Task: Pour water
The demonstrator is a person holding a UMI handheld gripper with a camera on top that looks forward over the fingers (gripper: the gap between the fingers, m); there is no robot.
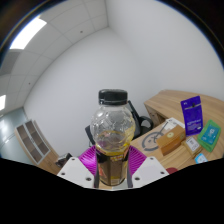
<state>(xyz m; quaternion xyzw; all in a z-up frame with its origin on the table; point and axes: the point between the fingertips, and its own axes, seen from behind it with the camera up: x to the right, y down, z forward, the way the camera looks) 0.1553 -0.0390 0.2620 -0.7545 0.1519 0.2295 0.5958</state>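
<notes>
Both fingers of the hand-held gripper (111, 172) clamp a clear, ridged plastic bottle (111, 135), black-capped, tilted upward.

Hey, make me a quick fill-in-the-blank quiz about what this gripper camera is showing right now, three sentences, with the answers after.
1. The gripper is shut on a clear ____ that holds a little yellowish liquid.
2. The cap on top of it is ____ in colour.
3. The pads on the fingers are ____.

Missing words: bottle; black; pink
</notes>
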